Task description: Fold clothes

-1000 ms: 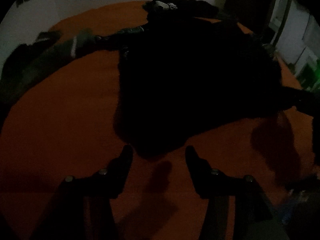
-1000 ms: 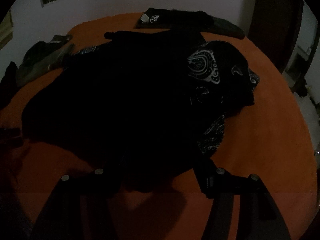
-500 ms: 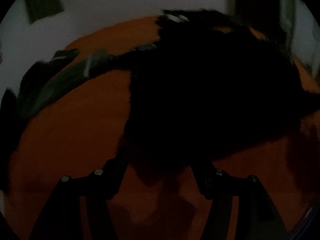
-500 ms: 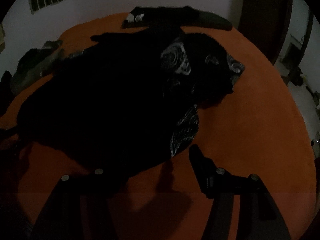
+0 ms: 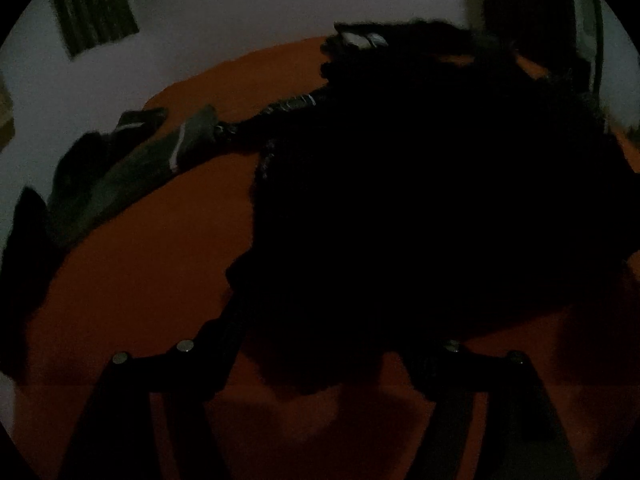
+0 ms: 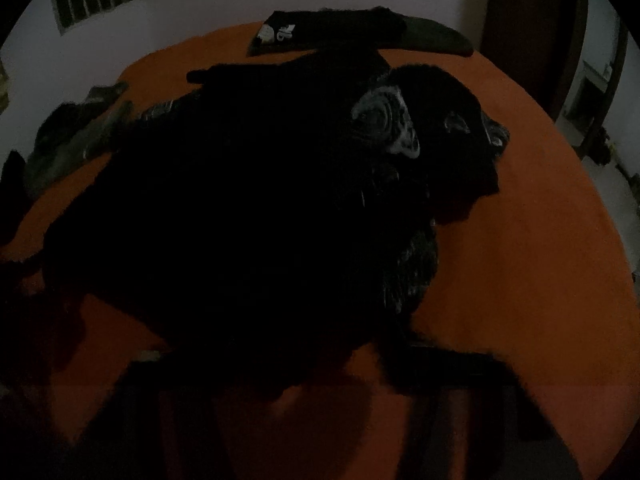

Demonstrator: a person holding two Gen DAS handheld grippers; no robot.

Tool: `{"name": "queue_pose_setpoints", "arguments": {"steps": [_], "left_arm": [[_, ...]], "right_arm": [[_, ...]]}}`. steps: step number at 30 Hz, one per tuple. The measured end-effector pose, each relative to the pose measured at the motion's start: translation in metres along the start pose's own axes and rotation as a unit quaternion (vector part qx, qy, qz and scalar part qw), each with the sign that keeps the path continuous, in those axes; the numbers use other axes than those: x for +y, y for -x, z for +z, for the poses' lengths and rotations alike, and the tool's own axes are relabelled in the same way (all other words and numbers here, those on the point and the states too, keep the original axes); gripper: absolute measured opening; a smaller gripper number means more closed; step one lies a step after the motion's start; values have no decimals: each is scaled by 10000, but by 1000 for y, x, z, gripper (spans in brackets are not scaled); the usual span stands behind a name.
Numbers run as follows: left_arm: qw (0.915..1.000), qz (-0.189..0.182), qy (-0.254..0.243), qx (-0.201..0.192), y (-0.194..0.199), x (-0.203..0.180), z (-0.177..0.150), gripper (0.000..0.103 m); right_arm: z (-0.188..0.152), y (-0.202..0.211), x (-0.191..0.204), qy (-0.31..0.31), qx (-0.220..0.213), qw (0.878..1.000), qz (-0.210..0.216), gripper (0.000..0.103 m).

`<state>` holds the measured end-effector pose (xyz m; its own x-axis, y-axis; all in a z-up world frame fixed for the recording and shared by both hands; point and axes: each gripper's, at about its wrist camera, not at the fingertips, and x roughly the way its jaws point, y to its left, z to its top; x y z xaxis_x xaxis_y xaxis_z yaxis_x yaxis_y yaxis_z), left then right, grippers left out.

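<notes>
A large black garment lies spread on an orange bed; in the right wrist view it shows a white paisley pattern at its right side. My left gripper is open, its fingers wide apart on either side of the garment's near hem, which lies between them. My right gripper is also open, with the near hem of the same garment between its fingers; the fingers are dark and blurred. The light is very dim.
A grey garment lies at the bed's left edge. A folded black piece with a white logo lies at the far edge. A white wall and a dark vent stand behind. A doorway is at the right.
Both grippers have moved forward to the garment's near hem, so that the hem now lies between their open fingers. The garment itself has stayed in place.
</notes>
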<state>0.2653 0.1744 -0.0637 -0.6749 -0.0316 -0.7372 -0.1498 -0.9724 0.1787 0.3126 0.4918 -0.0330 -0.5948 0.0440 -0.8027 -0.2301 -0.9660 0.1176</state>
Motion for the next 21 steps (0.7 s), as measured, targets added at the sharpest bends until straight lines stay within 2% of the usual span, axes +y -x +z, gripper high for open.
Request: {"name": "queue_pose_setpoints", "arguments": {"steps": [2,4,5,8,11,13,17,21], "left_arm": [[9978,134,487,-424,14,19,3,73],[9908,289,939,-934,21,38,6,73],[9889,226,1026,-1048,26,42,5,73],[9966,38,670,-486,11,38,6,73],[9977,-317,605,5,8,33,-7,73],[9975,-534,448,89,10,25,-16,73],[9979,-502,-405,54,16,-9,-27,74],[9963,-31,-860,21,12,-33,-30,74]], "right_arm": [[5,21,0,16,-474,9989,-19,17],[9,43,1,46,-963,9953,-50,15],[9,48,0,28,-1040,9946,-35,15],[8,51,-5,-62,-989,9951,10,16],[7,44,-9,-158,-793,9967,32,15],[8,40,-10,-203,-702,9973,42,16],[7,39,-11,-192,-651,9977,51,16],[8,39,-12,-246,-656,9975,95,16]]}}
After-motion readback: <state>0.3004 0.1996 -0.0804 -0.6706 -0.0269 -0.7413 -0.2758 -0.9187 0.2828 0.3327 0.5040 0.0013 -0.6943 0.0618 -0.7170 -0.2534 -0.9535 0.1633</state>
